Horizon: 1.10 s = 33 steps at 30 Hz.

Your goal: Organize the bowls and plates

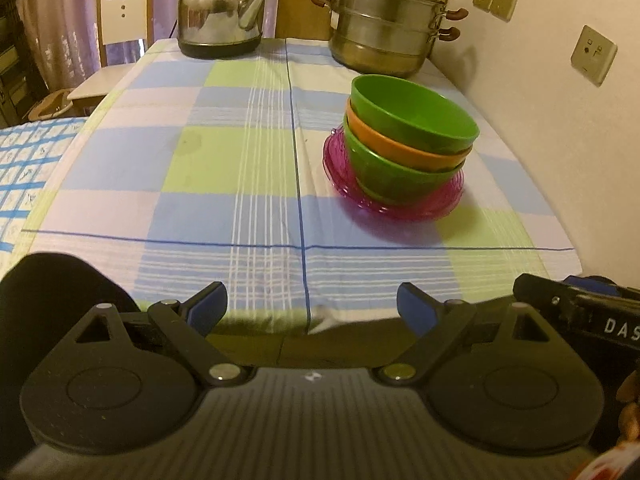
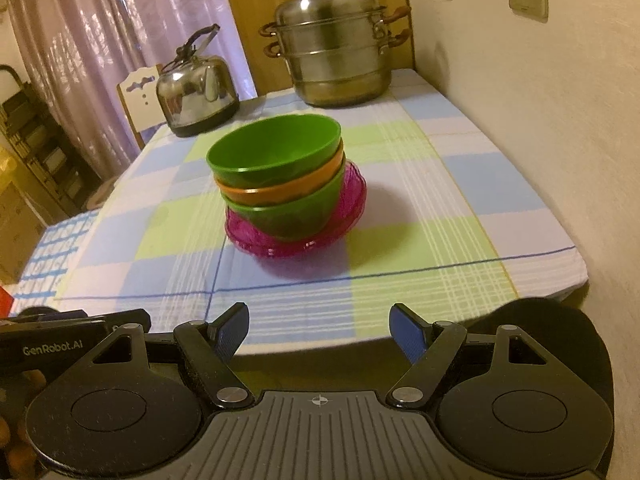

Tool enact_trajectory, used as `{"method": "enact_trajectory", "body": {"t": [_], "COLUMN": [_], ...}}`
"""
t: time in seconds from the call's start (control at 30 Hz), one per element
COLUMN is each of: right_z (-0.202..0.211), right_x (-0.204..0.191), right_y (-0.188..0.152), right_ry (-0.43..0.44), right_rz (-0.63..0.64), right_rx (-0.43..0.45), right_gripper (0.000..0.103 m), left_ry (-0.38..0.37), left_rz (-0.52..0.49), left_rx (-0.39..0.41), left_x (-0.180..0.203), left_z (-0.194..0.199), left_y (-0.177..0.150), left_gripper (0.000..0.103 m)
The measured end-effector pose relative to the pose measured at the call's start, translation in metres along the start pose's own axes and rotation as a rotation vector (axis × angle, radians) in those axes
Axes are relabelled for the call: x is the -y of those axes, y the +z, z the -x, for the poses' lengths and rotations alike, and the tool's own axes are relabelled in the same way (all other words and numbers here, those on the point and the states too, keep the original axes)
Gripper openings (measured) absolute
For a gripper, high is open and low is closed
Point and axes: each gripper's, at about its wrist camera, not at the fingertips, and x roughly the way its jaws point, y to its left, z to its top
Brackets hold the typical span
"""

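Curtains (image 2: 80,60) hang at the far left behind a chair (image 1: 124,12). Next, a kettle (image 1: 220,16) and a steamer pot (image 1: 388,20) stand at the back of the checked tablecloth (image 1: 200,160). The bowls (image 1: 412,136), green on orange on green, sit stacked on pink plates (image 1: 400,204) near the wall (image 1: 560,140). The left gripper (image 1: 312,312) and the right gripper (image 2: 318,332) hang at the near table edge, jaws spread wide, holding nothing, well apart from the stack.
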Motion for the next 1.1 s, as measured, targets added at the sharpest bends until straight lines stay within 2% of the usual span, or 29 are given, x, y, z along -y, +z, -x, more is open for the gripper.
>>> {"method": "enact_trajectory", "body": {"t": [0.47,1.1], "right_z": [0.002,0.007], "right_x": [-0.004,-0.001], "right_y": [-0.009,-0.007], "right_ry": [-0.015,-0.012], "right_rz": [0.018,-0.002], "right_rx": [0.0,0.012], "right_gripper": [0.077,0.077], "left_ry": [0.02,0.018], "left_rz": [-0.014,-0.029], "left_rx": [0.084,0.093], "left_x": [0.005,0.008], "left_z": [0.013,0.016], "left_y": [-0.006,-0.009], "left_gripper": [0.091,0.091]}}
